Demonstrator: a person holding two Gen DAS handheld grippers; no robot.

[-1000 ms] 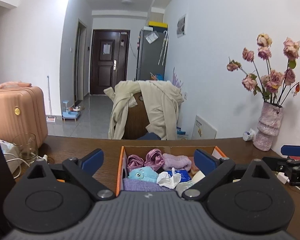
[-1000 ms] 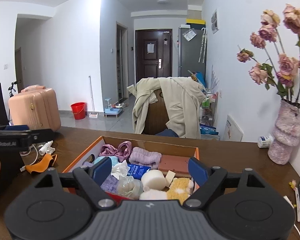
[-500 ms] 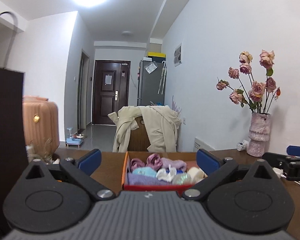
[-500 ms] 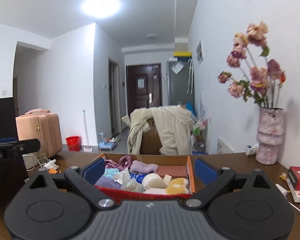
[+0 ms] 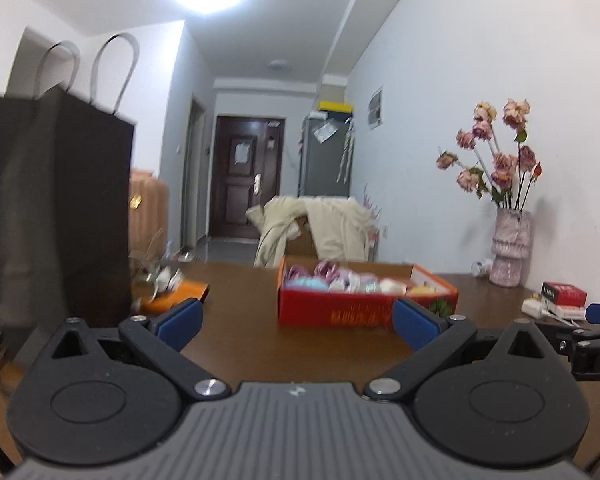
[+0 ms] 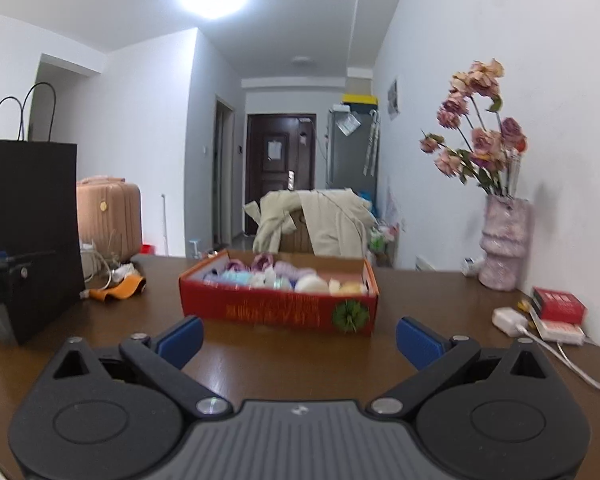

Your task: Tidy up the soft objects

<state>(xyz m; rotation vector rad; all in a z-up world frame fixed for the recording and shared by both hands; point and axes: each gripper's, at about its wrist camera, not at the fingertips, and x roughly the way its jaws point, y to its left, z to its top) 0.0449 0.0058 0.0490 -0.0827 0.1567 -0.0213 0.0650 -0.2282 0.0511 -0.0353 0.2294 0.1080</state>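
We find the left tool [image 5: 296,322] and right tool [image 6: 299,334] spread, empty, short of the red box [image 6: 278,310] mid-bench; overfilled soft objects [image 6: 284,278] may spill when disturbed.

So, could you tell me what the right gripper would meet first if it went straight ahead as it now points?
Probably the near wall of the red box: the open right gripper faces it across bare table, though depth is uncertain.

Both wrist views look level and forward from low over the brown table [image 5: 240,344], facing the hallway door [image 6: 280,172]. Both share the red box [image 6: 278,312], centre frame and near, plus the vase [image 5: 510,248] at right and the black bag [image 6: 28,232] at left.
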